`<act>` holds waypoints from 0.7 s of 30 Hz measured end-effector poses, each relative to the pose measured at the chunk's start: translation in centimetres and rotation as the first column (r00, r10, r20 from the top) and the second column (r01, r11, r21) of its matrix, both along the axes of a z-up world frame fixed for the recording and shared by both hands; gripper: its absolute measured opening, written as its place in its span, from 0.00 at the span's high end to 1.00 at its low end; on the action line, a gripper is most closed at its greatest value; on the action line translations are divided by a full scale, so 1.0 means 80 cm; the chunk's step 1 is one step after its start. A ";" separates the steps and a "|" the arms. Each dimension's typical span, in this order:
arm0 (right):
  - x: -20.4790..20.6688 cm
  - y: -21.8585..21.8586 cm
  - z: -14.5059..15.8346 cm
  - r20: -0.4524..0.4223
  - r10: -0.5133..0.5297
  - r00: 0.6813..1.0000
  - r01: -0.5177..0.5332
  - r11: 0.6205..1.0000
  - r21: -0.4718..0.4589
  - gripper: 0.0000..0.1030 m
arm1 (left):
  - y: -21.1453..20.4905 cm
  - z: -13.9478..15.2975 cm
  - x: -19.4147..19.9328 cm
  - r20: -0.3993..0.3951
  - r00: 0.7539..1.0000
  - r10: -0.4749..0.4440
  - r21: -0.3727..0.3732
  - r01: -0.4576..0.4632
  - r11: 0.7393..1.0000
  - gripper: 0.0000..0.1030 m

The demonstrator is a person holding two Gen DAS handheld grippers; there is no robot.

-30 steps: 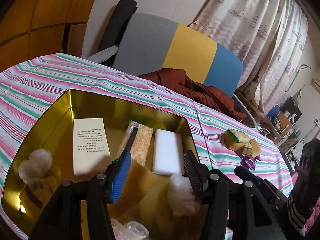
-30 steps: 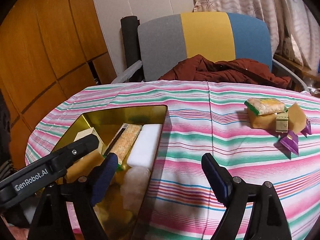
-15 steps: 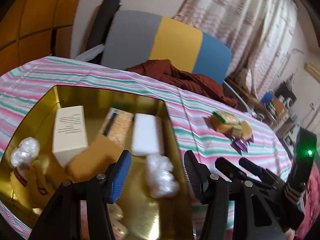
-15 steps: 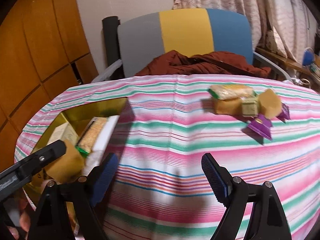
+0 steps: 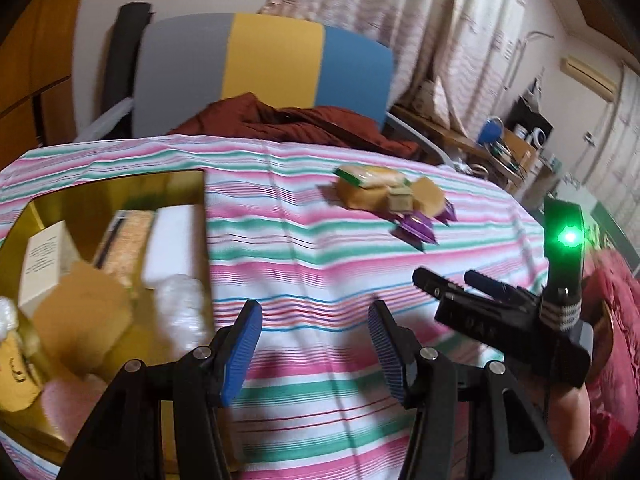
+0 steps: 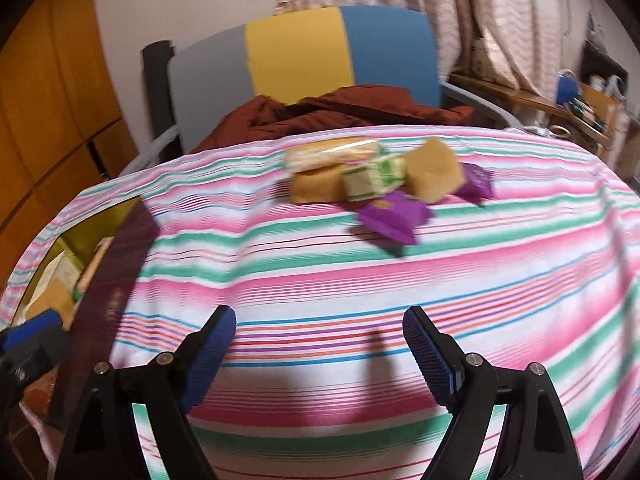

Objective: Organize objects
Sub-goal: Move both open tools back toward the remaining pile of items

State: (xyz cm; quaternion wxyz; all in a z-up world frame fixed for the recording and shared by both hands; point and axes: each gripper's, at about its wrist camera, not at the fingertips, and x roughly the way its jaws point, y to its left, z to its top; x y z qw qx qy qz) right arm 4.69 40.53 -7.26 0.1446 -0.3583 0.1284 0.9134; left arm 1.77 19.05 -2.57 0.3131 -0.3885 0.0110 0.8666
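Observation:
A gold tin [image 5: 120, 188] sits at the left of the striped tablecloth [image 5: 320, 264]. It holds a white box [image 5: 44, 256], a cracker pack [image 5: 126, 236], a white block [image 5: 172, 240], a tan hexagon [image 5: 80, 312] and a clear-wrapped lump [image 5: 180, 312]. Loose items lie farther right: a wrapped cracker pack [image 6: 332, 152], tan blocks [image 6: 432, 174], a small green box [image 6: 372, 180] and purple packets [image 6: 392, 216]. My left gripper [image 5: 314, 344] is open over bare cloth beside the tin. My right gripper [image 6: 320, 340] is open wider over the cloth, short of the loose items.
A chair with a grey, yellow and blue back [image 5: 272, 48] stands behind the table, a rust-red garment [image 5: 304, 120] heaped on it. Curtains and a cluttered shelf [image 5: 512, 148] fill the right background. A red sleeve [image 5: 600, 432] shows behind the right gripper.
Both grippers have swung to the right. The left one has left the tin and now hangs over the cloth. The loose pile has come nearer the middle of both views.

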 end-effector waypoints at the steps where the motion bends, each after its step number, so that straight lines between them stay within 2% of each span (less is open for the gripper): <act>1: 0.003 0.012 -0.001 0.003 -0.019 1.000 0.019 1.000 0.009 0.16 | 0.007 -0.001 0.001 0.006 1.000 -0.012 -0.005 0.012 1.000 0.46; 10: 0.013 0.095 -0.001 -0.002 -0.134 0.991 0.134 0.986 0.095 0.16 | 0.093 -0.013 -0.010 0.040 0.987 -0.155 -0.063 0.157 0.986 0.46; 13: 0.013 0.121 -0.001 -0.023 -0.176 0.984 0.178 0.976 0.126 0.16 | 0.123 -0.016 -0.021 0.060 0.979 -0.194 -0.054 0.197 0.979 0.46; 17: 0.014 0.141 -0.009 -0.032 -0.230 0.973 0.232 0.967 0.105 0.16 | 0.168 -0.025 -0.044 0.100 0.976 -0.196 -0.048 0.201 0.978 0.46; 21: 0.021 0.147 -0.014 -0.048 -0.270 0.962 0.274 0.957 0.092 0.16 | 0.210 -0.037 -0.067 0.104 0.978 -0.182 -0.074 0.190 0.979 0.46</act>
